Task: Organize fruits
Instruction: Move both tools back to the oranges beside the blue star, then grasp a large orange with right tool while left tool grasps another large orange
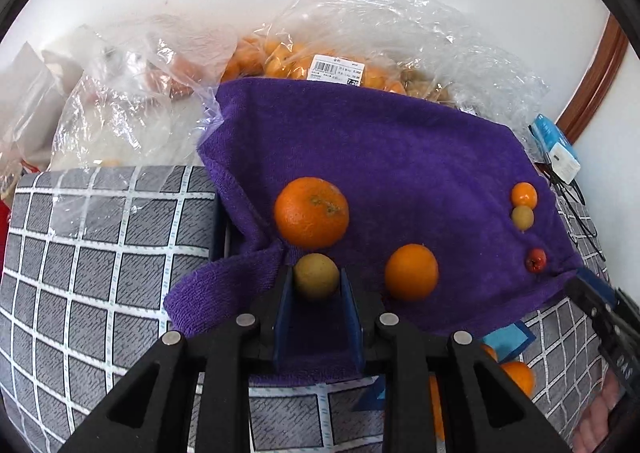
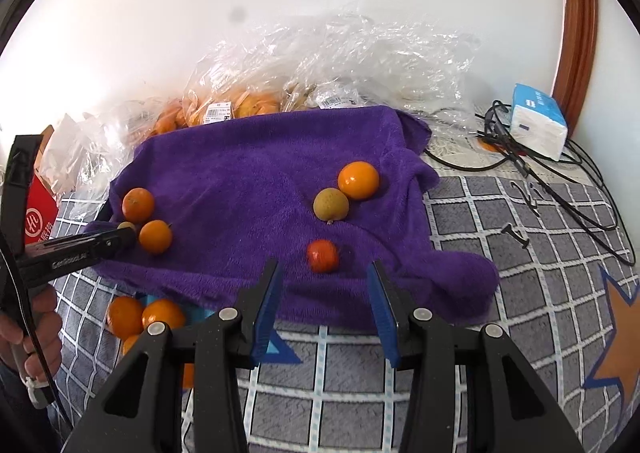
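White wall behind, grey checked cover (image 2: 500,237) below, with one purple towel (image 2: 256,173) spread over the middle of it.

Six fruits on the towel, counted:
- Three oranges: large orange (image 1: 311,212) at the left edge, second orange (image 1: 411,272) just beside it, third orange (image 2: 358,180) well apart on the right.
- Two tan ones: tan fruit (image 1: 316,276) by the large orange, second tan fruit (image 2: 330,205) touching the third orange.
- One red fruit (image 2: 322,255), alone near the front hem.

Off the towel, on the cover by the front left corner: at least three loose oranges (image 2: 124,315) bunched together, partly hidden behind the right claw's frame.

Along the wall: crumpled clear plastic bags (image 2: 360,53), exact count hard to tell, some with more oranges inside; two white price labels visible. At the far right: one blue and white tissue pack (image 2: 538,121) among a tangle of black cables (image 2: 560,181). At the far left: one red box (image 2: 38,213).

Left claw (image 1: 316,281): low at the towel's left edge, blue pads against both sides of the tan fruit, pinching it.

Right claw (image 2: 324,273): spread wide above the front hem, nothing between the pads, red fruit just ahead of the tips and not touching them.
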The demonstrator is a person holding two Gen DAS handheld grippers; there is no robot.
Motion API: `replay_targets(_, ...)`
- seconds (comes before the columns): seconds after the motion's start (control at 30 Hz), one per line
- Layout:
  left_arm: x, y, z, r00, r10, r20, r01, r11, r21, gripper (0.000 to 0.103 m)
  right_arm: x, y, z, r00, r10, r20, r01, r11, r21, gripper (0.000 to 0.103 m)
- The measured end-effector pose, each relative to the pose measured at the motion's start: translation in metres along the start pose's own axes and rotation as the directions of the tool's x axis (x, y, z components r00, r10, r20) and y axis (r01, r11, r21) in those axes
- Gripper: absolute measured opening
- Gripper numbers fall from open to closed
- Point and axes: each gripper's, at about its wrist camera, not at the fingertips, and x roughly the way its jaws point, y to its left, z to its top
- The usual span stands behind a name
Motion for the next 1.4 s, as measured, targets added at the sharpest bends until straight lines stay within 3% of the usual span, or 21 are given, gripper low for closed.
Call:
replay_targets(0.2,-0.032,0.008,-0.004,0.998,-0.024,0.054,0.026,0.999,-0.037,0.045,-0.014,0.013,-0.012,0.998,0.065,-0.017,-0.064,0.998,0.002,0.044)
replay_targets(0.43,-0.069,0.025,-0.026,0.995,-0.035,0.095,0.041,0.997,-0.062,0.047,-0.02,0.046,-0.025,0.975,0.214,-0.054,-0.215,0.976,-0.012,0.044)
replay_targets(0.63,-0.087,0.04,-0.056,0.995,-0.017,0.094,0.023,0.997,-0.07,0.047,-0.006,0.063,-0.039,0.971,0.216,-0.1,-0.221,0.975,-0.035,0.044)
replay_targets(0.93,-0.1,0.051,-0.087,0.995,-0.015,0.097,0.023,0.996,-0.081,0.047,0.007,0.056,-0.045,0.947,0.304,-0.108,-0.302,0.953,0.037,0.04)
replay_targets(1.07,-0.096,0.04,-0.095,0.997,-0.019,0.079,0.024,0.998,-0.062,0.047,-0.013,0.036,-0.049,0.967,0.249,-0.063,-0.245,0.968,0.056,0.04)
replay_targets(1.17,-0.089,0.027,-0.1,0.997,-0.012,0.071,0.014,0.999,-0.035,0.047,-0.033,0.015,-0.056,0.993,0.117,-0.027,-0.116,0.992,0.041,0.04)
replay_targets(1.23,-0.084,0.02,-0.102,0.998,-0.013,0.066,0.015,1.0,-0.022,0.047,-0.039,0.006,-0.061,0.998,0.066,-0.025,-0.065,0.997,0.032,0.04)
replay_targets(1.4,-0.071,0.006,-0.11,1.0,0.0,0.022,0.001,1.0,-0.008,0.047,-0.036,-0.011,-0.073,0.997,0.073,-0.04,-0.071,0.996,0.046,0.041)
